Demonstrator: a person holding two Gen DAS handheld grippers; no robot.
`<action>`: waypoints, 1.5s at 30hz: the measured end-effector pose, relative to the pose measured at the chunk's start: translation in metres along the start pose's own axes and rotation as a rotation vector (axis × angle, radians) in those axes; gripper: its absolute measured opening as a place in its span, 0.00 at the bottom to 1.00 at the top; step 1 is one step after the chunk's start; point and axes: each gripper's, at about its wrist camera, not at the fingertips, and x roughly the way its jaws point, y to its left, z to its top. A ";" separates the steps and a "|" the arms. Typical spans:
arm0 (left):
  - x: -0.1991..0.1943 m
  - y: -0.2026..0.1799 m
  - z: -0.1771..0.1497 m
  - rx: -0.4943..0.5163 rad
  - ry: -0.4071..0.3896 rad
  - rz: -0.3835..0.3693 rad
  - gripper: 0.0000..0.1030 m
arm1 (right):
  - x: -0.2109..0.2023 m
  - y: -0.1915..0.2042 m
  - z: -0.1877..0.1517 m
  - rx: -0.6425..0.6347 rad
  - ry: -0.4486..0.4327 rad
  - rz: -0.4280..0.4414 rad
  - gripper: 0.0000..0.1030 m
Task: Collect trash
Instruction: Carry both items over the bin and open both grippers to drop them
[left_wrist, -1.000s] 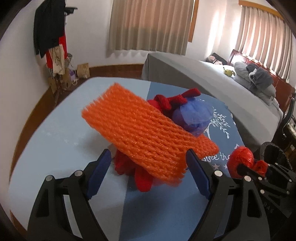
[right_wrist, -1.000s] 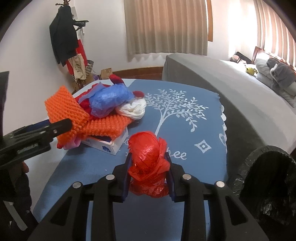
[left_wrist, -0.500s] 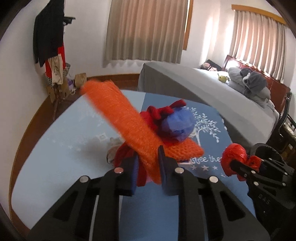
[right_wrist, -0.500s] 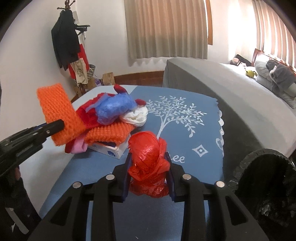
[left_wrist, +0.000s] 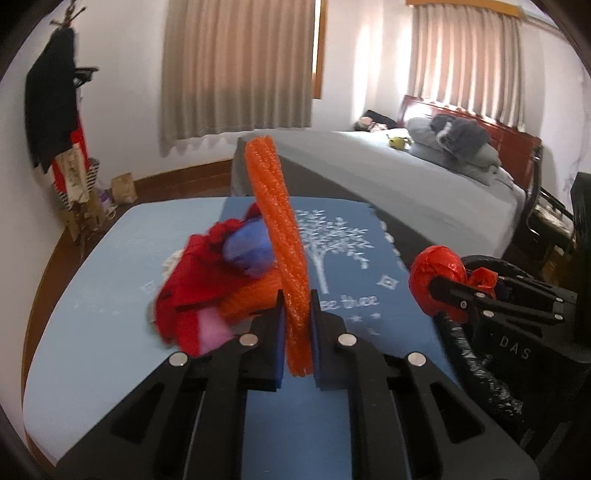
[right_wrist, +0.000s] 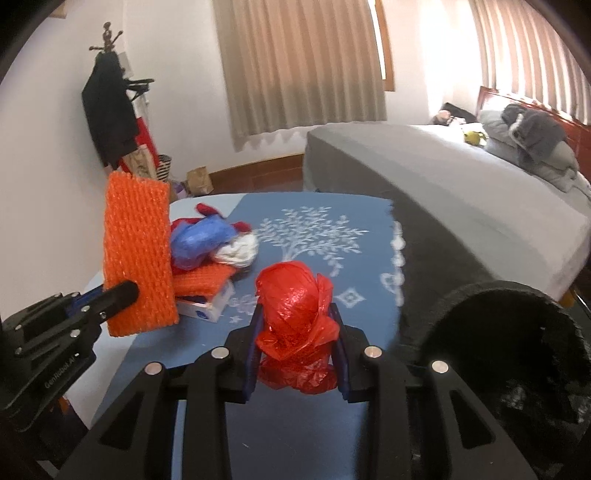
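My left gripper (left_wrist: 297, 321) is shut on an orange foam net sleeve (left_wrist: 280, 236), held upright and lifted off the trash pile; the sleeve also shows in the right wrist view (right_wrist: 136, 254). My right gripper (right_wrist: 295, 332) is shut on a crumpled red plastic bag (right_wrist: 295, 306), also seen in the left wrist view (left_wrist: 437, 277). The trash pile (right_wrist: 210, 251) on the blue table holds red, blue, white and orange pieces on a small white box (right_wrist: 207, 308). A black-lined trash bin (right_wrist: 517, 354) stands at the table's right edge.
The table carries a blue cloth with a white tree print (right_wrist: 314, 236). A grey bed (right_wrist: 461, 199) lies behind and to the right. A coat rack with clothes (right_wrist: 110, 110) and bags stands at the far left wall.
My left gripper has closed on the orange sleeve, lifted it off the pile and turned it upright. My right gripper has kept the red bag and moved slightly toward the bin.
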 end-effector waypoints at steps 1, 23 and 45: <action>0.000 -0.005 -0.001 0.005 -0.002 -0.010 0.10 | -0.004 -0.004 -0.001 0.006 -0.004 -0.007 0.32; 0.051 -0.175 -0.007 0.206 0.076 -0.424 0.11 | -0.085 -0.152 -0.042 0.237 -0.027 -0.341 0.36; 0.029 -0.069 0.003 0.097 -0.022 -0.136 0.75 | -0.066 -0.115 -0.013 0.160 -0.105 -0.315 0.94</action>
